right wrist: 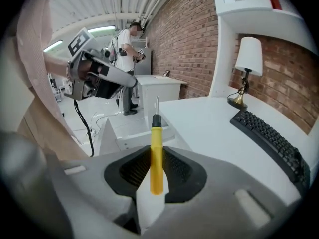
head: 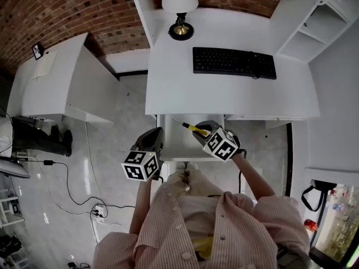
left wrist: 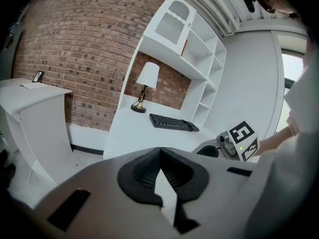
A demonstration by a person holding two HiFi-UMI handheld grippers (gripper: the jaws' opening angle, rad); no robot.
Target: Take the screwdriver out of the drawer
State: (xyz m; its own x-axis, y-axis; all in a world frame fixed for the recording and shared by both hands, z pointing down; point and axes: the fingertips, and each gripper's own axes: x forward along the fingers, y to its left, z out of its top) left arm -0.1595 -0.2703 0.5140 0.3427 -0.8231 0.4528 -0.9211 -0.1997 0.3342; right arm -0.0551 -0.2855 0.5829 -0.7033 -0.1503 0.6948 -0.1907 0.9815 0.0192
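Note:
My right gripper (head: 203, 129) (right wrist: 156, 153) is shut on the screwdriver (head: 193, 129) (right wrist: 156, 158). It holds the yellow handle, and the thin metal shaft sticks out forward past the jaws. It hangs above the open white drawer (head: 175, 152) (right wrist: 142, 136) under the front edge of the white desk (head: 224, 97). To its left my left gripper (head: 156, 138) (left wrist: 160, 153) is shut, its tips touching with nothing between them. The right gripper's marker cube (left wrist: 243, 139) shows in the left gripper view.
On the desk lie a black keyboard (head: 234, 63) (right wrist: 271, 138) and a lamp (head: 180, 7) (right wrist: 246, 66) at the back. White shelves (head: 314, 21) rise at the right. A white side cabinet (head: 56, 83) stands left, cables (head: 73, 189) run over the floor, and a person (right wrist: 127, 49) stands far off.

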